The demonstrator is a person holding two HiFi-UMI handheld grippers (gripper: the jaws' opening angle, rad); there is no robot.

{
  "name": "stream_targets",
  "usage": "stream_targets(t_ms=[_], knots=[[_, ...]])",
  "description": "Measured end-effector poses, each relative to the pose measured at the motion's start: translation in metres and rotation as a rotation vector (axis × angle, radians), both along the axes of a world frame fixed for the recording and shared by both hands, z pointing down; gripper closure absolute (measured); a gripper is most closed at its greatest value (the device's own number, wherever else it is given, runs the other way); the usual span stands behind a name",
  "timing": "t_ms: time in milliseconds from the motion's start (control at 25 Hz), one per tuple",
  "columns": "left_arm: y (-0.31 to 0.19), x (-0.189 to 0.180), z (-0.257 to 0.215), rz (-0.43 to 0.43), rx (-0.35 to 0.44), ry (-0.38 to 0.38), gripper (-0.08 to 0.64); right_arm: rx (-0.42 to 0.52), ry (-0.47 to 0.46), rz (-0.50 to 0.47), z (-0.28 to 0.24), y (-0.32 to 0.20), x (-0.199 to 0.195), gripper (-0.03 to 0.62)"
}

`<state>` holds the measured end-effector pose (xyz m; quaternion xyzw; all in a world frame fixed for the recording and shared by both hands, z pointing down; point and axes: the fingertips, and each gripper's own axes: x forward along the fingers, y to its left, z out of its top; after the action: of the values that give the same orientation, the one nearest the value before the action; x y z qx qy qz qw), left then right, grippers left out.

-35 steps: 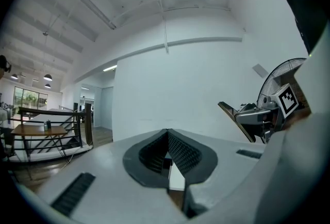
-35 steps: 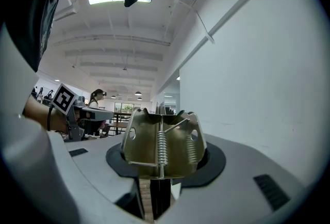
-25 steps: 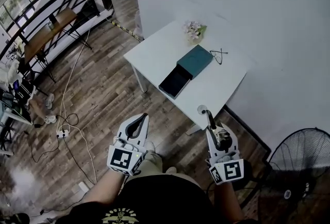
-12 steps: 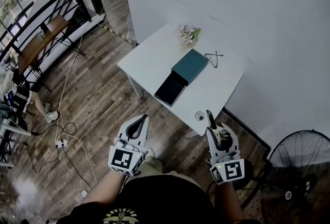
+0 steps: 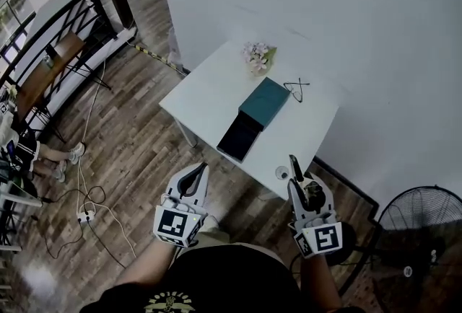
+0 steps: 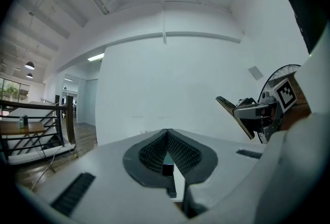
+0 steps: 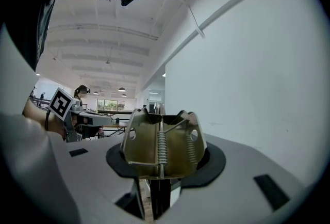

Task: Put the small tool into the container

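Right claw (image 5: 302,187) clamps the metal clip (image 5: 294,166). The open box (image 5: 242,135) sits up-frame and left of it on the table (image 5: 209,91), lying diagonally. Left claw (image 5: 195,173) is pinched closed, empty.

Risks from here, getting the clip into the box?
1. The brass-coloured metal spring clip sits in the tongs of the right gripper with much of it sticking out; it may twist or slip before release.
2. The small round object lies at the near edge of the white table, in the approach path; a reach could knock it off.
3. The thin-framed glasses lie close beside the teal box with its dark tray slid out; overshoot may hit them.
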<state>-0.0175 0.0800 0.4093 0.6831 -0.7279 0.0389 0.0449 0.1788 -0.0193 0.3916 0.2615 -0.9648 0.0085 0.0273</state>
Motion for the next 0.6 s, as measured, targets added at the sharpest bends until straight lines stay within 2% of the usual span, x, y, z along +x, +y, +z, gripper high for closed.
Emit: stream_targets(t_ms=[400, 600], knots=[[-0.015, -0.067, -0.006, 0.065, 0.03, 0.02, 0.554, 0.038, 0.004, 0.059, -0.013, -0.003, -0.066, 0.426], [-0.019, -0.091, -0.011, 0.1, 0.062, -0.006, 0.554, 0.03, -0.016, 0.098, -0.013, 0.0, -0.087, 0.426]])
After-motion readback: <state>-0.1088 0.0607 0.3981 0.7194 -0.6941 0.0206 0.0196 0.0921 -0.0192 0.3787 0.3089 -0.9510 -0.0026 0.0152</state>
